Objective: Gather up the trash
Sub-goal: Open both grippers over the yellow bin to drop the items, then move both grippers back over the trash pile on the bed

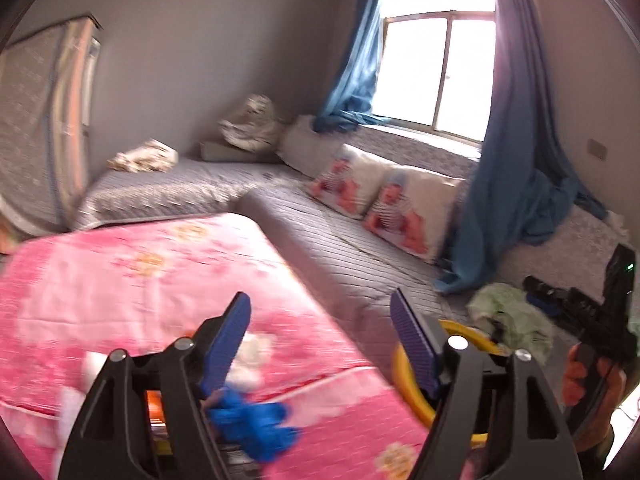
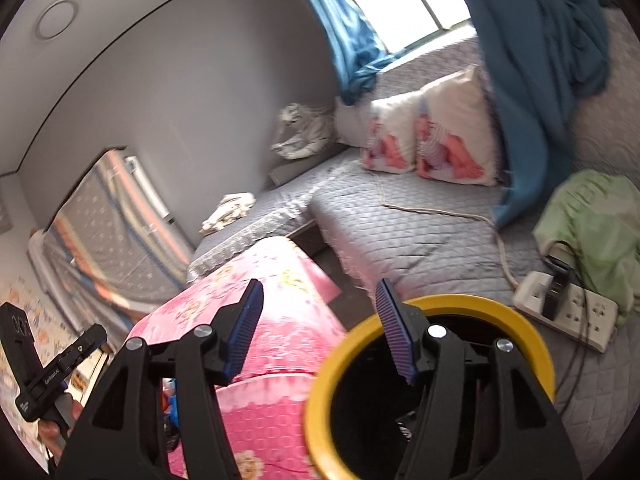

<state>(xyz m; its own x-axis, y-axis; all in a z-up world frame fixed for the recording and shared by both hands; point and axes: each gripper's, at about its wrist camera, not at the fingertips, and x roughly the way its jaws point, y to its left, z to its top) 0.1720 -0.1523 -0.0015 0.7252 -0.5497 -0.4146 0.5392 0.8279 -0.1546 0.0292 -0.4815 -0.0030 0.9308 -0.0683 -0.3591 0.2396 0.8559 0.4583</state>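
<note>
My left gripper [image 1: 320, 344] is open and empty above a pink flowered mattress [image 1: 140, 280]. A crumpled blue glove [image 1: 256, 424] lies on the pink mattress just below its left finger, with white crumpled paper [image 1: 252, 360] beside it. A yellow-rimmed bin [image 1: 404, 376] shows behind its right finger. My right gripper [image 2: 320, 328] is open and empty above the same yellow-rimmed bin [image 2: 460, 302], its right finger over the dark opening. The other hand-held gripper shows at the edge of each view.
Grey quilted mattresses [image 2: 400, 232] fill the room, with two printed pillows [image 2: 432, 140] under a window with blue curtains [image 1: 516, 160]. A green cloth [image 2: 592, 216] and a white power strip [image 2: 568, 312] with cables lie at the right. A mattress [image 1: 36, 128] leans on the left wall.
</note>
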